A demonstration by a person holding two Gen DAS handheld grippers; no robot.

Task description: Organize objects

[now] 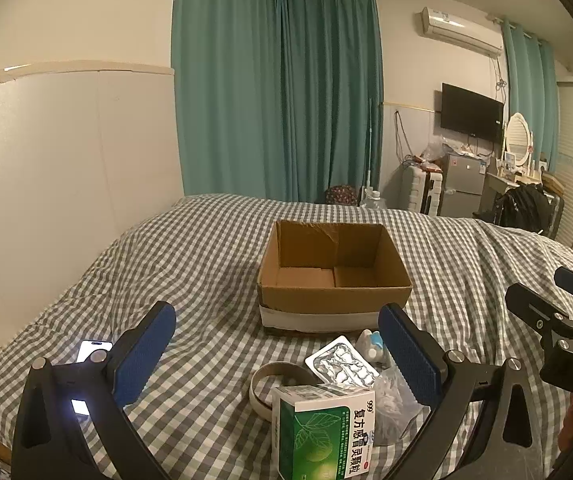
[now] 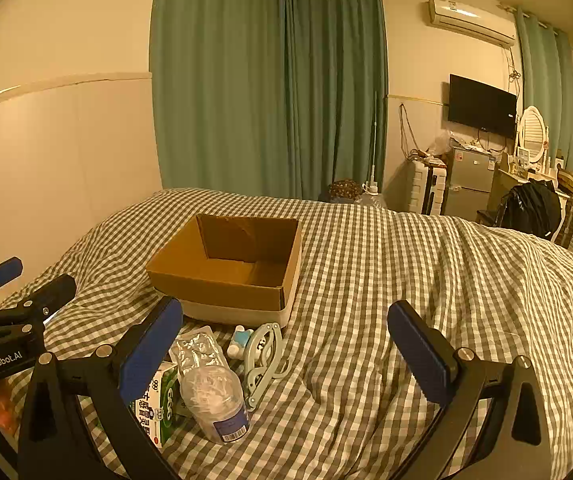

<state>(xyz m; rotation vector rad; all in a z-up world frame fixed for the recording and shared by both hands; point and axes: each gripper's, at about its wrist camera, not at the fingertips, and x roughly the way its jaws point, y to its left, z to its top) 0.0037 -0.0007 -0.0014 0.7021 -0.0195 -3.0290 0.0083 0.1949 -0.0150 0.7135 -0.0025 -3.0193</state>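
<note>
An open, empty cardboard box (image 1: pixel 334 276) sits on the checked bed; it also shows in the right wrist view (image 2: pixel 226 272). In front of it lie a green medicine box (image 1: pixel 322 432) (image 2: pixel 158 396), a silver blister pack (image 1: pixel 340 364) (image 2: pixel 198 348), a tape roll (image 1: pixel 276 384), a clear bag of cotton swabs (image 2: pixel 216 400) (image 1: pixel 396 404), a small white-blue bottle (image 2: pixel 240 342) (image 1: pixel 372 344) and a pale folding hanger (image 2: pixel 262 356). My left gripper (image 1: pixel 278 348) is open above the pile. My right gripper (image 2: pixel 286 340) is open, just right of the pile.
A lit phone (image 1: pixel 92 350) lies on the bed at the left. The checked duvet (image 2: pixel 406 280) is rumpled. A wall runs along the left; curtains, fridge (image 1: pixel 462 184) and desk stand beyond the bed.
</note>
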